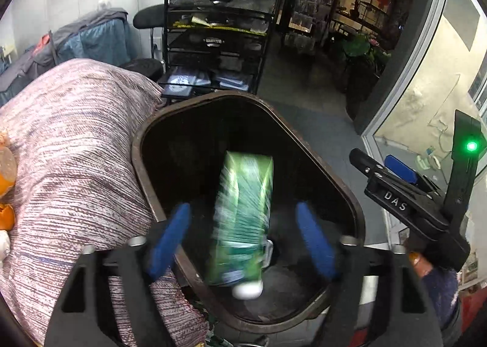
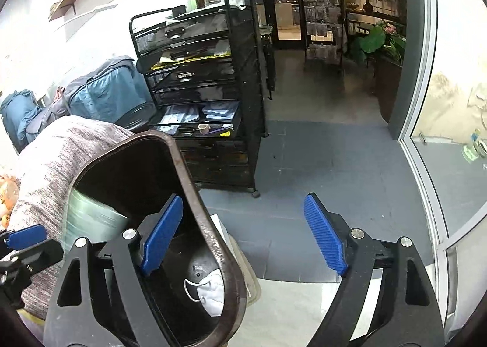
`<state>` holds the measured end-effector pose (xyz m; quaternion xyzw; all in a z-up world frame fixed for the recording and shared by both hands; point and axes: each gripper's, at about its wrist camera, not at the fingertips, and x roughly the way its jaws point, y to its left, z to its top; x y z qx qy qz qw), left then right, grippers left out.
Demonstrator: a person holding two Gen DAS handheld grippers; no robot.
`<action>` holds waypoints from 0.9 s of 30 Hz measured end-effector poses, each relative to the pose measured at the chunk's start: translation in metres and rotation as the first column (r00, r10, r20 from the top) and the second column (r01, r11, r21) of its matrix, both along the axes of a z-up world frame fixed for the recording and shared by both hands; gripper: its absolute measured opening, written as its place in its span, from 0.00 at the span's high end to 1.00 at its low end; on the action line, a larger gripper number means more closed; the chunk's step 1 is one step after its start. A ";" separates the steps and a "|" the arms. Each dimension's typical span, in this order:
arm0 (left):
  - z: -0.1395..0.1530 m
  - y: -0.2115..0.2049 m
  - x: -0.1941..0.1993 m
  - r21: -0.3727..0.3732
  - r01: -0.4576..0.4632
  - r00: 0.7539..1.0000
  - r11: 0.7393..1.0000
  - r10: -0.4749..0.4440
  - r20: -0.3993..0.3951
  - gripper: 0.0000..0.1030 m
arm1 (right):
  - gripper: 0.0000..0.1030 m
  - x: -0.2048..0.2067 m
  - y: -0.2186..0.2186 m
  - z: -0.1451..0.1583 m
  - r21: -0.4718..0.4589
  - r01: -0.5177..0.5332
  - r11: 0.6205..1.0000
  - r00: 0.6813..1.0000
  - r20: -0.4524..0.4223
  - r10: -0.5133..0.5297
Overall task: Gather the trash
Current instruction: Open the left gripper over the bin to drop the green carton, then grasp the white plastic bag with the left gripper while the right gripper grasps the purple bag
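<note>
While the dark brown bin (image 1: 307, 146) is sitting beside the cloth-covered tabletop (image 1: 70, 146) with its mouth facing upward, the green carton (image 1: 243, 219) is lying directly between and beyond the left tongs (image 1: 243, 240), inside the bin's opening and blurred, apparently dropping free. Its long axis is running away from the tongs toward the bin's far wall, white cap nearest the camera. Both blue pads are standing wide and touching nothing, so the left tongs are gaping open around the carton. Off at the bin's right rim, the right tongs (image 2: 243, 234) are also spread open, straddling that rim without pinching it. A white mask (image 2: 210, 292) is resting on the bin's bottom.
</note>
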<state>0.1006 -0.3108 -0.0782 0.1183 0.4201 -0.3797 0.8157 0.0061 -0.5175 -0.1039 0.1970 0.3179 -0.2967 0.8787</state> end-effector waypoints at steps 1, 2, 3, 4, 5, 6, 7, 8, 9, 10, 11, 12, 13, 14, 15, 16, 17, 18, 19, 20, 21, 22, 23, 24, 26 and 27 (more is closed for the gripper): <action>0.001 0.001 -0.002 0.002 0.001 1.000 1.000 -0.001 0.013 0.20 | 0.21 0.001 0.000 0.000 -0.001 0.000 1.000 1.000 0.000 0.000; 0.002 0.003 -0.002 0.004 0.004 1.000 1.000 -0.004 0.021 0.19 | 0.21 0.001 -0.001 0.000 0.000 0.000 1.000 1.000 0.000 0.000; 0.005 0.005 -0.005 0.002 0.010 0.999 1.000 -0.010 0.033 0.18 | 0.21 0.001 0.000 0.000 0.005 -0.005 1.000 1.000 0.004 0.005; 0.009 0.008 -0.008 -0.002 0.013 0.999 1.000 -0.012 0.049 0.17 | 0.21 0.002 0.001 0.000 0.007 -0.010 1.000 1.000 0.007 0.010; 0.012 0.009 -0.010 -0.004 0.013 0.998 1.000 -0.013 0.065 0.14 | 0.21 0.003 0.002 0.001 0.007 -0.016 1.000 1.000 0.010 0.016; 0.015 0.011 -0.012 -0.006 0.013 0.996 1.000 -0.013 0.090 0.12 | 0.21 0.004 0.004 0.002 0.007 -0.023 1.000 1.000 0.012 0.023; 0.020 0.014 -0.016 -0.007 0.012 0.993 1.000 -0.012 0.118 0.11 | 0.21 0.006 0.007 0.003 0.007 -0.032 0.999 0.999 0.016 0.032; 0.025 0.019 -0.020 -0.008 0.009 0.990 1.000 -0.008 0.144 0.09 | 0.21 0.007 0.009 0.004 0.008 -0.042 0.999 0.999 0.021 0.042; 0.029 0.022 -0.022 -0.010 0.005 0.987 1.000 -0.004 0.162 0.08 | 0.21 0.009 0.012 0.006 0.010 -0.057 0.998 0.998 0.027 0.057; 0.034 0.028 -0.026 -0.017 0.000 0.983 1.000 0.003 0.184 0.07 | 0.21 0.011 0.016 0.007 0.012 -0.070 0.997 0.997 0.032 0.070; 0.039 0.034 -0.029 -0.023 -0.008 0.979 1.000 0.012 0.204 0.06 | 0.21 0.014 0.020 0.009 0.013 -0.087 0.996 0.995 0.039 0.087; 0.043 0.040 -0.032 -0.029 -0.015 0.975 0.999 0.021 0.219 0.06 | 0.21 0.015 0.025 0.011 0.012 -0.102 0.995 0.994 0.046 0.102; 0.048 0.047 -0.034 -0.036 -0.027 0.971 0.999 0.035 0.236 0.06 | 0.21 0.018 0.029 0.013 0.010 -0.114 0.993 0.992 0.050 0.114; 0.052 0.055 -0.036 -0.042 -0.038 0.968 0.998 0.047 0.247 0.06 | 0.21 0.021 0.034 0.015 0.009 -0.131 0.991 0.990 0.055 0.130; 0.054 0.058 -0.035 -0.045 -0.048 0.966 0.998 0.058 0.253 0.06 | 0.21 0.025 0.040 0.017 0.011 -0.151 0.988 0.987 0.061 0.151; 0.058 0.068 -0.036 -0.052 -0.064 0.962 0.997 0.076 0.263 0.06 | 0.21 0.028 0.047 0.020 0.013 -0.173 0.985 0.983 0.068 0.172; 0.061 0.075 -0.036 -0.057 -0.077 0.958 0.995 0.089 0.271 0.06 | 0.21 0.032 0.054 0.024 0.015 -0.196 0.981 0.978 0.077 0.194; 0.064 0.081 -0.036 -0.058 -0.091 0.954 0.994 0.104 0.280 0.06 | 0.21 0.035 0.061 0.027 0.016 -0.215 0.976 0.973 0.084 0.213; 0.066 0.091 -0.035 -0.058 -0.114 0.948 0.992 0.126 0.292 0.06 | 0.21 0.039 0.069 0.030 0.015 -0.242 0.970 0.966 0.093 0.239; 0.068 0.098 -0.035 -0.059 -0.129 0.944 0.990 0.141 0.300 0.06 | 0.21 0.043 0.076 0.034 0.015 -0.262 0.965 0.961 0.099 0.259; 0.070 0.105 -0.034 -0.060 -0.143 0.940 0.988 0.154 0.304 0.06 | 0.21 0.047 0.084 0.038 0.017 -0.289 0.957 0.952 0.109 0.285; 0.072 0.114 -0.033 -0.061 -0.161 0.936 0.985 0.172 0.309 0.06 | 0.21 0.052 0.093 0.041 0.021 -0.317 0.948 0.943 0.119 0.312; 0.074 0.125 -0.033 -0.063 -0.179 0.930 0.982 0.190 0.313 0.06 | 0.21 0.056 0.102 0.044 0.026 -0.344 0.939 0.933 0.126 0.338; 0.075 0.134 -0.032 -0.063 -0.196 0.926 0.979 0.206 0.317 0.06 | 0.21 0.062 0.111 0.048 0.029 -0.374 0.927 0.921 0.132 0.368; 0.077 0.151 -0.027 -0.060 -0.230 0.917 0.971 0.236 0.322 0.06 | 0.20 0.071 0.128 0.055 0.030 -0.424 0.905 0.898 0.145 0.416; 0.076 0.160 -0.025 -0.058 -0.249 0.912 0.967 0.254 0.322 0.06 | 0.20 0.076 0.137 0.058 0.036 -0.454 0.890 0.883 0.155 0.444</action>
